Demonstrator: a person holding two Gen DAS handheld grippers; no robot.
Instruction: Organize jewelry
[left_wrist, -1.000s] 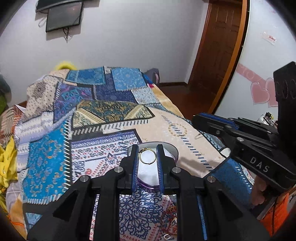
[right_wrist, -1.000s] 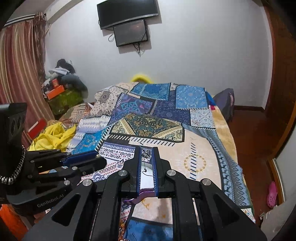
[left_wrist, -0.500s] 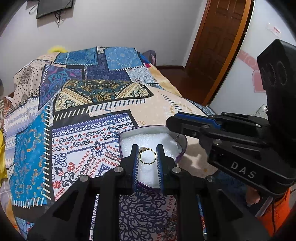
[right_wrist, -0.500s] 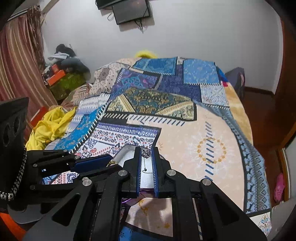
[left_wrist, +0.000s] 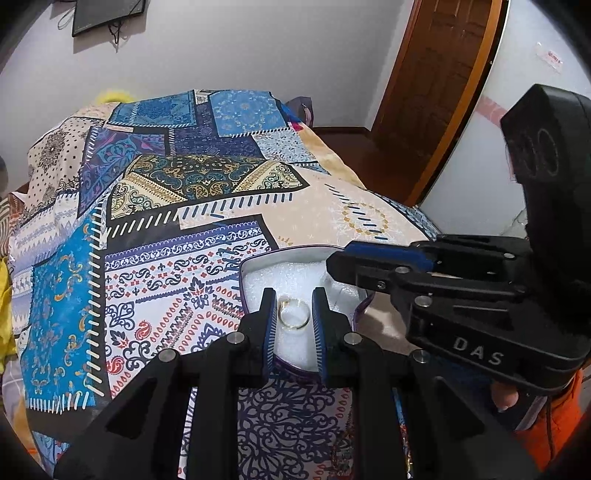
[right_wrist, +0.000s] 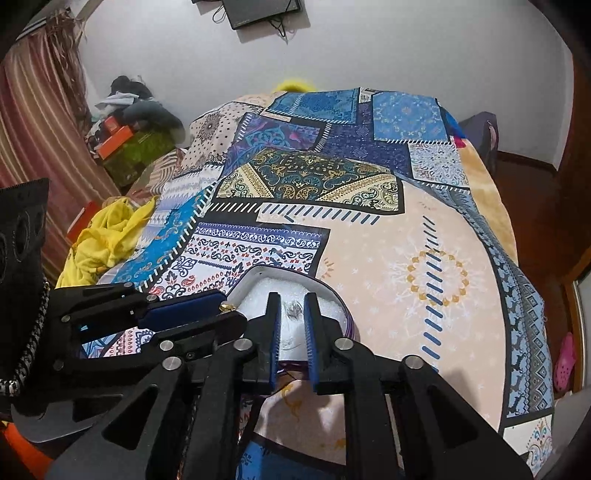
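Note:
A purple-rimmed jewelry box (left_wrist: 258, 266) with white foam lining lies open on the patterned bedspread; it also shows in the right wrist view (right_wrist: 258, 275). My left gripper (left_wrist: 293, 314) is shut on a gold ring (left_wrist: 293, 314) and holds it just over the foam. My right gripper (right_wrist: 291, 317) is shut on a small silver piece with a thin chain (right_wrist: 293, 309), also over the box. The right gripper's fingers (left_wrist: 369, 266) reach over the box's right edge in the left wrist view. The left gripper's fingertips (right_wrist: 192, 314) show at the box's left side.
The patchwork bedspread (left_wrist: 184, 221) covers the whole bed. Yellow cloth (right_wrist: 107, 236) lies at the bed's left edge, with clutter beyond. A wooden door (left_wrist: 436, 92) stands at the right. More small jewelry lies near the bed's front edge (left_wrist: 343, 458).
Both grippers have tilted down and moved closer to the open box, which now shows its foam lining under the ring and the silver piece. Both keep their hold.

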